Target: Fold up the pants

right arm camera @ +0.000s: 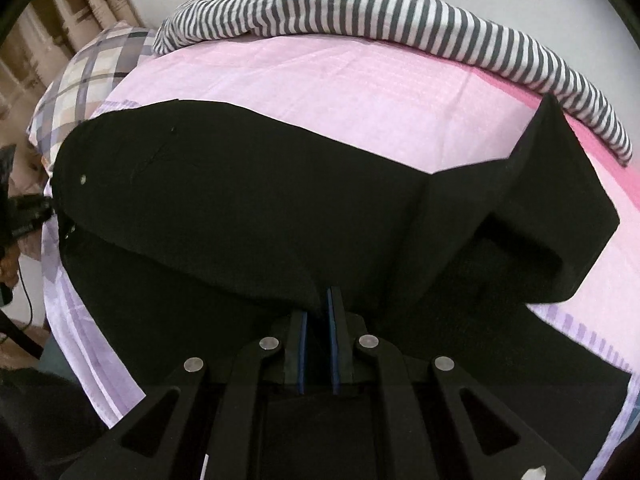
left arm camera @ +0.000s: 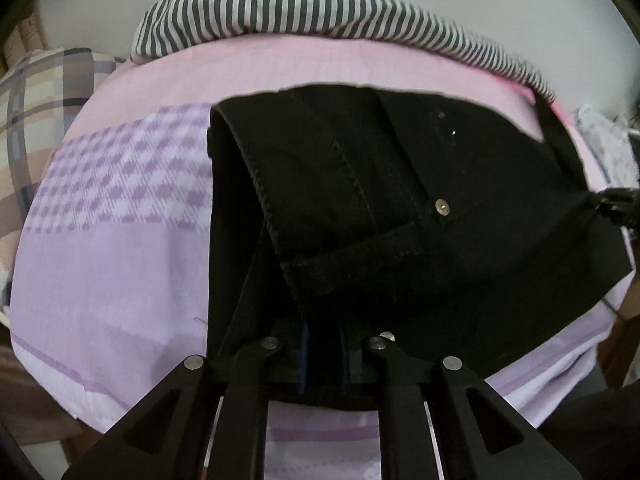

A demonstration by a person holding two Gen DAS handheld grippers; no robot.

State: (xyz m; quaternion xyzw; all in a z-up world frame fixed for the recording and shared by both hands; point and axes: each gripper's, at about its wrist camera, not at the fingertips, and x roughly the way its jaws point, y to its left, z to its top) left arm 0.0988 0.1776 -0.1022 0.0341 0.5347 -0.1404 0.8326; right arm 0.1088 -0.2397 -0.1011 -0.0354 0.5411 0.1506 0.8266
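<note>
Black pants (left arm camera: pixel 400 200) lay partly lifted over the pink and lilac bed sheet (left arm camera: pixel 112 264), the waistband with its metal rivet (left arm camera: pixel 442 207) turned toward the left hand-held gripper (left arm camera: pixel 322 354), whose blue-edged fingers pinched a fold of the cloth. The right hand-held gripper (right arm camera: pixel 318 344) was pressed together on another edge of the same pants, one leg bending off to the right. A striped cloth (right arm camera: pixel 400 16) lay along the bed's far edge, beside a plaid pillow (left arm camera: pixel 36 120).
</note>
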